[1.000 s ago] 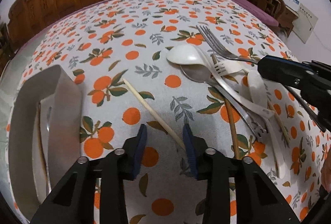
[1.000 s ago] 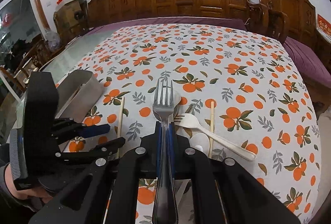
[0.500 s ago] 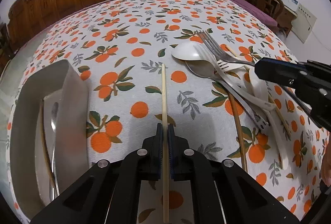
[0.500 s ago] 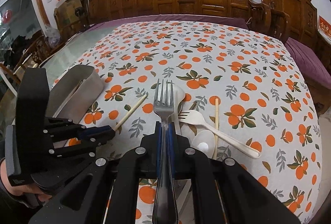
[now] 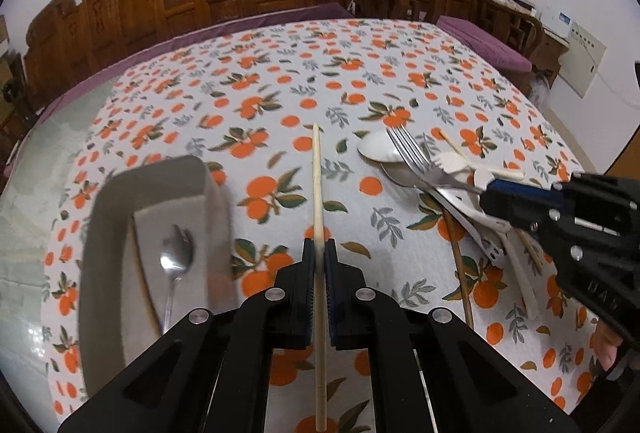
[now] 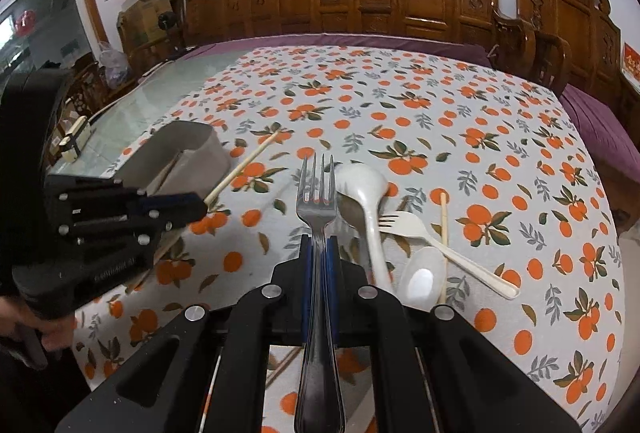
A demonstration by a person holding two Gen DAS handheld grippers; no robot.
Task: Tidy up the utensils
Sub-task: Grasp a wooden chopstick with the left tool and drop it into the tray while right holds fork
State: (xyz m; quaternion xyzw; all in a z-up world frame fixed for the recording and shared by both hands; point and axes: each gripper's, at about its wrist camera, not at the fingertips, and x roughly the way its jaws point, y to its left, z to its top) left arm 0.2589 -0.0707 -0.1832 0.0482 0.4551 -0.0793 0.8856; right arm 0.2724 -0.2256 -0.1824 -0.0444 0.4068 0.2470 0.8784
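Setting: carved wooden chairs ring a table under an orange-print cloth (image 5: 280, 81), with bare glass at the left of both frames.
Left gripper (image 5: 319, 253): clenched on a pale chopstick (image 5: 317, 185), held near the middle of its length and running straight up the frame centre, its tip over the cloth.
Right gripper (image 6: 319, 253): clenched on a steel fork (image 6: 316, 193) at the neck, tines pointing up the frame, handle running back between the fingers.
Holder (image 5: 160, 193): grey tray at left of the left view, a metal spoon (image 5: 175, 253) already lying inside it; what seems to be another stick lies along its inner wall.
Pile: white spoon (image 6: 362, 181), white fork (image 6: 404, 225), a second chopstick (image 6: 443, 229) and more cutlery lie overlapping at centre-right of the right view, just beside the held fork.
Risk, chopstick: it is thin and smooth, so it could pivot or slip in the pads as it swings towards the holder, and the long free end could catch the rim.
Risk, fork: its tines hang over the white spoon, so a low move could drag the pile.
Risk, grippers: both sit close together, so heading for the holder at once could make them collide.
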